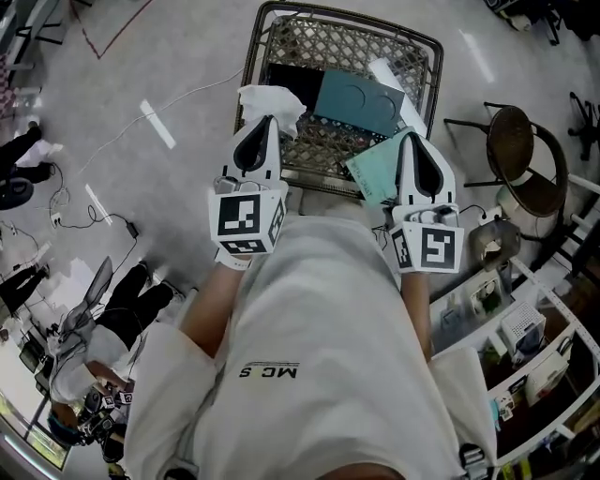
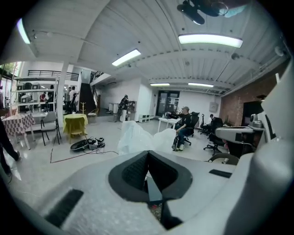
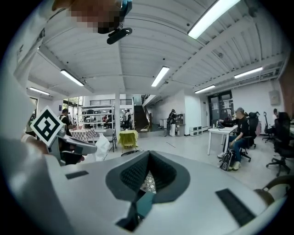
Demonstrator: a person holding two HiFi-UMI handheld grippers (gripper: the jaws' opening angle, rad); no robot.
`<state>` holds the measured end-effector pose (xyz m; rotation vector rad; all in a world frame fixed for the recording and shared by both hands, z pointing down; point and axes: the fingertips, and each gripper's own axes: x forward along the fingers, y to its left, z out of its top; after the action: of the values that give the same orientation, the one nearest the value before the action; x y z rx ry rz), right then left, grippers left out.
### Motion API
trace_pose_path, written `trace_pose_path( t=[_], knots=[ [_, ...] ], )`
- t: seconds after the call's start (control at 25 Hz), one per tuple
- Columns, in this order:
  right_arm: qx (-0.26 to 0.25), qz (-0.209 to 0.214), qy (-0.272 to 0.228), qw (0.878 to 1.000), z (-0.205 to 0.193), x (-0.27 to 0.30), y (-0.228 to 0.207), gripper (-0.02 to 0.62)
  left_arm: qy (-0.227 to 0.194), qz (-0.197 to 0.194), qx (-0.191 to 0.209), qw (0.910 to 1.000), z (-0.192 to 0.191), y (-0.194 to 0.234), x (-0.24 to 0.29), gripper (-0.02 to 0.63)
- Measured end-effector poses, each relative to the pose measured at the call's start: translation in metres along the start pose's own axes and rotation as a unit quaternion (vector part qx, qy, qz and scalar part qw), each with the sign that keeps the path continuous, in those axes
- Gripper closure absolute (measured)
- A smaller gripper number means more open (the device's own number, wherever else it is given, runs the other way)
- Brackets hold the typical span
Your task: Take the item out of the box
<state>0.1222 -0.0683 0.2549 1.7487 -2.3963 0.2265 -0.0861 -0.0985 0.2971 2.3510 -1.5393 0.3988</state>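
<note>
A wire mesh basket (image 1: 272,28) stands on the floor in front of me; a dark teal flat box (image 1: 359,101) and a black item (image 1: 291,80) lie in it. My left gripper (image 1: 265,120) is over the basket's near left side, shut on a crumpled white plastic wrapping (image 1: 270,99). In the left gripper view the wrapping (image 2: 138,137) rises just past the closed left gripper (image 2: 148,158). My right gripper (image 1: 410,138) is shut on the edge of a thin light-teal sheet (image 1: 373,173), which is tilted over the basket's near rim. That sheet (image 3: 144,204) shows under the right gripper (image 3: 148,160).
A round-seated chair (image 1: 523,141) stands to the right of the basket, and a white shelf unit (image 1: 525,337) with small items fills the lower right. Cables (image 1: 94,216) run over the floor at left. A seated person (image 1: 103,328) is at lower left.
</note>
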Motion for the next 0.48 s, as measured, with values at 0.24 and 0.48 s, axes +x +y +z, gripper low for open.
trace_pose_path(
  t=[0.24,0.48],
  knots=[
    [-0.006,-0.011,-0.006,1.000,0.000,-0.011,-0.001,0.580,-0.060,-0.014,0.016,0.9980,0.025,-0.014,-0.035,0.583],
    [-0.009,-0.004,-0.006,1.000,0.003,-0.017,0.004,0.580,-0.097,-0.018,0.034,0.9945,0.044,-0.019,-0.055,0.582]
  ],
)
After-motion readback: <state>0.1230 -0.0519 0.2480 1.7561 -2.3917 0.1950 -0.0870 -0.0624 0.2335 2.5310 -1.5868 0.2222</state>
